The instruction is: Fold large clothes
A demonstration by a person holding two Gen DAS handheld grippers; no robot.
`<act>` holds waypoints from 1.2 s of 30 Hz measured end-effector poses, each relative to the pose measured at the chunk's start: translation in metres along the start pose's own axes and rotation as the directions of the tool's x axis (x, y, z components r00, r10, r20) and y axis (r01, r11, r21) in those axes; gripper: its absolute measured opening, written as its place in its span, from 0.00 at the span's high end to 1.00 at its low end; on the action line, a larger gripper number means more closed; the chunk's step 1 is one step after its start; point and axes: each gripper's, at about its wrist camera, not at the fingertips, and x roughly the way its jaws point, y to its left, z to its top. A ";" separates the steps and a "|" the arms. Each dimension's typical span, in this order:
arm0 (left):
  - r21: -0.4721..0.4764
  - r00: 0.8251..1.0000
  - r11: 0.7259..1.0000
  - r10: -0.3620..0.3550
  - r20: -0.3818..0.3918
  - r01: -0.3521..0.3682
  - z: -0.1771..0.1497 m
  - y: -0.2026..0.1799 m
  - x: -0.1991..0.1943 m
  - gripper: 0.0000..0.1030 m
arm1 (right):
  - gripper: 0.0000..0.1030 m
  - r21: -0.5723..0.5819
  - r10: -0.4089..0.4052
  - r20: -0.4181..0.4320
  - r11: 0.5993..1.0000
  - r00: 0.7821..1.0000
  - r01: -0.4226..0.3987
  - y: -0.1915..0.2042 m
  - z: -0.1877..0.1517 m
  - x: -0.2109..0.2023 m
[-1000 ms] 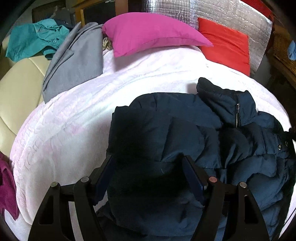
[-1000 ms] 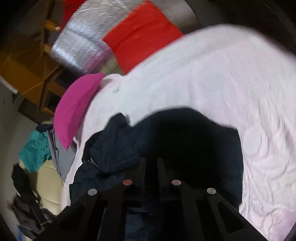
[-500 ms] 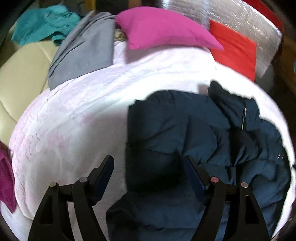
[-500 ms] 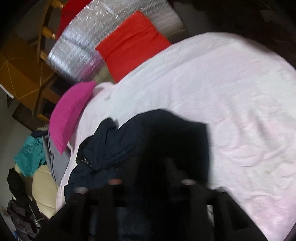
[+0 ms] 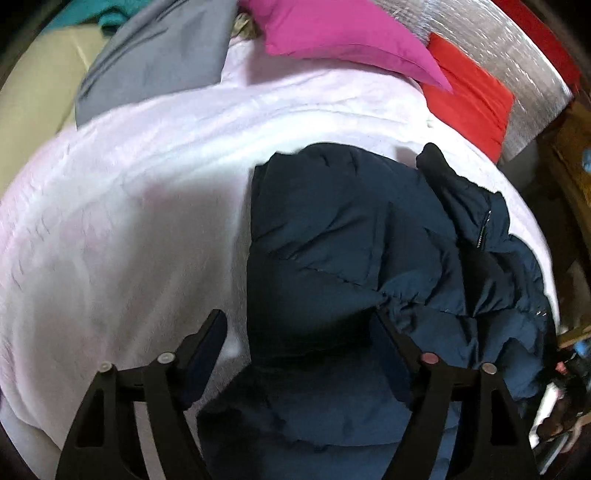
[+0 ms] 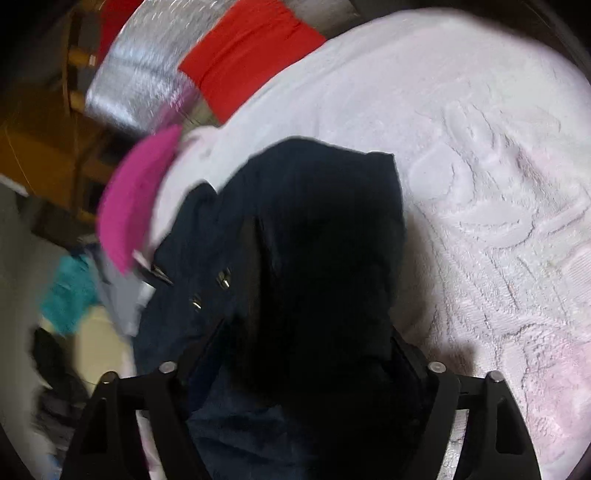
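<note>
Hovering over the navy puffer jacket (image 5: 351, 258) crumpled on the pale blanket (image 5: 129, 221), my left gripper (image 5: 299, 332) has its fingers spread wide, holding nothing. My right gripper (image 6: 306, 339) likewise gapes, jacket fabric between its fingers.

White bed (image 5: 129, 229), navy jacket (image 5: 332, 240), pink pillow (image 5: 340, 33)

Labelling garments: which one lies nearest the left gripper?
The dark navy puffer jacket, right under the open left gripper. The grey garment and teal garment lie far off.
</note>
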 end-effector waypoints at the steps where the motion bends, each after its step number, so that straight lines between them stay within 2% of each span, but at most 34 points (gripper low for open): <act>1: 0.009 1.000 1.000 0.003 0.007 -0.003 0.000 -0.002 -0.001 0.32 | 0.47 -0.036 -0.025 0.018 0.999 1.000 0.025 0.008 -0.001 -0.004; 2: 0.011 1.000 1.000 0.006 0.011 -0.006 0.000 -0.004 -0.003 0.33 | 0.59 -0.059 -0.023 0.037 0.998 0.999 0.025 0.015 -0.003 -0.009; 5: 0.032 0.998 0.998 0.058 0.016 -0.059 0.002 -0.006 0.000 0.31 | 0.64 -0.129 -0.038 0.114 0.990 0.993 0.053 0.031 -0.009 -0.025; 7: 0.025 0.997 0.997 0.071 -0.006 -0.071 0.002 -0.004 0.007 0.30 | 0.64 -0.146 -0.075 0.121 0.985 0.990 0.092 0.032 -0.012 -0.020; 9: 0.011 0.997 0.997 0.079 -0.014 -0.079 0.002 -0.001 0.008 0.24 | 0.64 -0.139 -0.137 0.069 0.979 0.988 0.146 0.025 -0.012 0.000; 13: -0.009 0.997 0.996 0.083 0.006 -0.083 0.001 0.005 -0.002 0.24 | 0.62 -0.095 -0.108 0.066 0.989 0.992 0.114 0.023 -0.006 -0.006; 16: -0.025 0.993 0.996 0.093 0.070 -0.091 0.000 0.008 -0.022 0.25 | 0.50 -0.053 -0.109 0.077 0.992 0.991 0.113 0.019 -0.005 -0.020; 18: -0.010 0.990 0.999 0.032 0.136 -0.031 -0.003 0.006 -0.042 0.25 | 0.49 -0.040 -0.102 0.137 0.993 0.985 0.109 0.020 -0.011 -0.042; 20: 0.025 0.984 0.996 -0.083 0.158 0.080 -0.009 0.000 -0.056 0.25 | 0.42 -0.030 -0.044 0.168 0.998 0.985 0.050 0.024 -0.018 -0.062; 21: 0.046 0.978 0.988 -0.150 0.148 0.144 -0.013 -0.004 -0.059 0.25 | 0.39 -0.022 0.005 0.169 1.000 0.986 -0.001 0.027 -0.023 -0.068; 23: 0.085 0.967 0.970 -0.235 0.098 0.227 -0.022 -0.015 -0.059 0.25 | 0.26 -0.010 0.138 0.147 0.990 0.979 -0.138 0.040 -0.038 -0.074; 25: 0.115 0.961 0.957 -0.273 0.037 0.268 -0.033 -0.031 -0.050 0.25 | 0.22 0.008 0.222 0.113 0.974 0.968 -0.225 0.050 -0.049 -0.068; 27: 0.109 0.954 0.947 -0.300 -0.025 0.301 -0.044 -0.041 -0.042 0.25 | 0.22 0.050 0.291 0.038 0.955 0.956 -0.293 0.062 -0.064 -0.052; 29: 0.037 0.933 0.937 -0.342 -0.114 0.348 -0.053 -0.043 -0.029 0.25 | 0.22 0.102 0.339 -0.017 0.937 0.941 -0.335 0.072 -0.074 -0.028; 30: 0.005 0.919 0.929 -0.366 -0.145 0.370 -0.057 -0.043 -0.024 0.25 | 0.22 0.133 0.333 -0.037 0.936 0.942 -0.326 0.075 -0.078 -0.015; 32: -0.082 0.880 0.902 -0.431 -0.200 0.423 -0.065 -0.040 -0.014 0.25 | 0.22 0.185 0.325 -0.053 0.932 0.944 -0.311 0.075 -0.090 0.000; 34: -0.170 0.848 0.877 -0.479 -0.225 0.450 -0.068 -0.036 -0.005 0.25 | 0.22 0.227 0.318 -0.064 0.928 0.946 -0.296 0.073 -0.092 0.012; 36: -0.246 0.838 0.854 -0.508 -0.199 0.459 -0.067 -0.031 0.002 0.25 | 0.22 0.265 0.301 -0.049 0.923 0.952 -0.278 0.073 -0.091 0.026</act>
